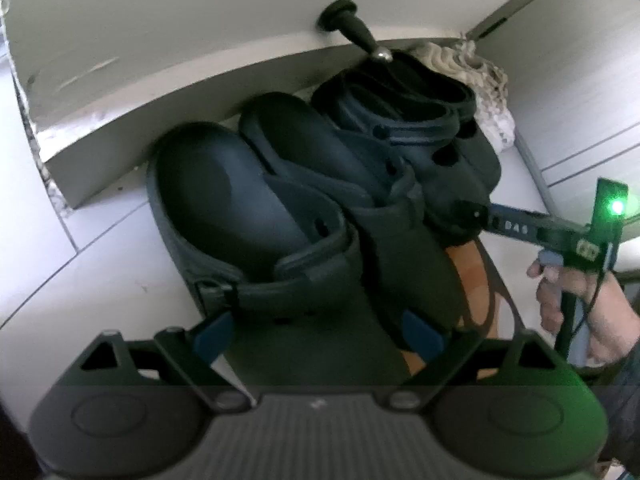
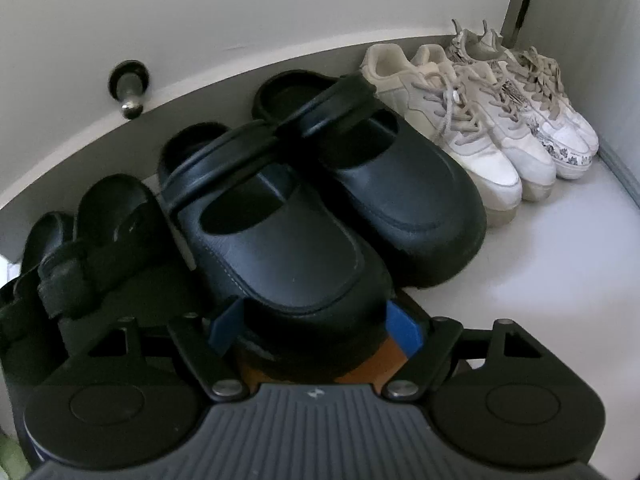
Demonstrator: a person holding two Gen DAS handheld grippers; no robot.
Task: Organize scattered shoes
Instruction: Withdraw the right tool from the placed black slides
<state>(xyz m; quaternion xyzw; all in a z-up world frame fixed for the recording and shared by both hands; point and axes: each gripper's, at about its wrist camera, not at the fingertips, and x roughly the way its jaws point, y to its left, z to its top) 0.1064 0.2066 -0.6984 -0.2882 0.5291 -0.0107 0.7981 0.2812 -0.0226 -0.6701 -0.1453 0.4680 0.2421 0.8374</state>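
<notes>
A pair of black clogs stands against the wall; my right gripper is shut on the toe of the left clog, a blue pad on each side. The other clog stands beside it on the right. Two dark strapped sandals lie to the left. In the left wrist view the toe end of the near sandal fills the gap of my left gripper, whose pads press its sides. One of the right gripper's fingers and the hand holding it show at the right.
Several white and beige sneakers are lined up right of the clogs, by a side panel. A black doorstop sticks out of the wall above the baseboard. An orange-brown patch shows under the clog's toe. Pale floor lies at the right.
</notes>
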